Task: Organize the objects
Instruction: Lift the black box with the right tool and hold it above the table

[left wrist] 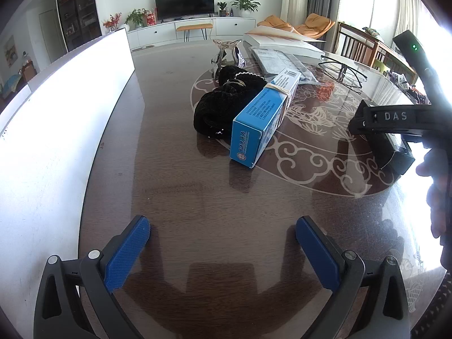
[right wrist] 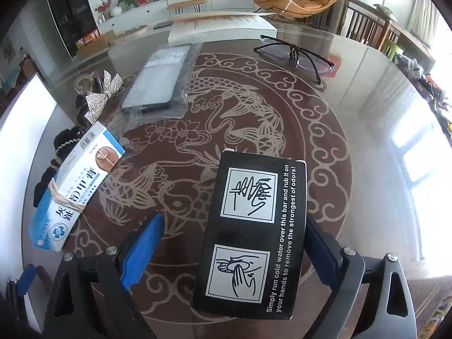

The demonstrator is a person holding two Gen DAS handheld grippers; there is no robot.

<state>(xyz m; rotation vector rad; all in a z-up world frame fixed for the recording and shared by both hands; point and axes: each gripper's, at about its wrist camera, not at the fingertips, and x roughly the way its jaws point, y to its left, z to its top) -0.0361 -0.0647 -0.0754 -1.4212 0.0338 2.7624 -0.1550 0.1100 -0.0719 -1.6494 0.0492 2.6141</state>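
Right gripper (right wrist: 234, 250) jaws spread wide, black box (right wrist: 251, 234) lying between them on the table (right wrist: 353, 113); left pad clearly off the box, right pad just beside its edge, contact not clear. Reads as a release: box set flat, printed face up, at 6 o'clock of the carp medallion.

Left gripper (left wrist: 223, 251) jaws apart, nothing between them, hovering over bare table, likely idle while the right hand works.

Blue box (right wrist: 76, 189) with rubber band sits at 9 o'clock of the black box, leaning on a black fabric item (left wrist: 223, 99). Packaged phone case (right wrist: 158, 82) at 11 o'clock, glasses (right wrist: 296, 53) at 1 o'clock, well apart. White bin wall (left wrist: 70, 113) at far left, probable destination for items.

Judgement: sorting early, most things still loose.
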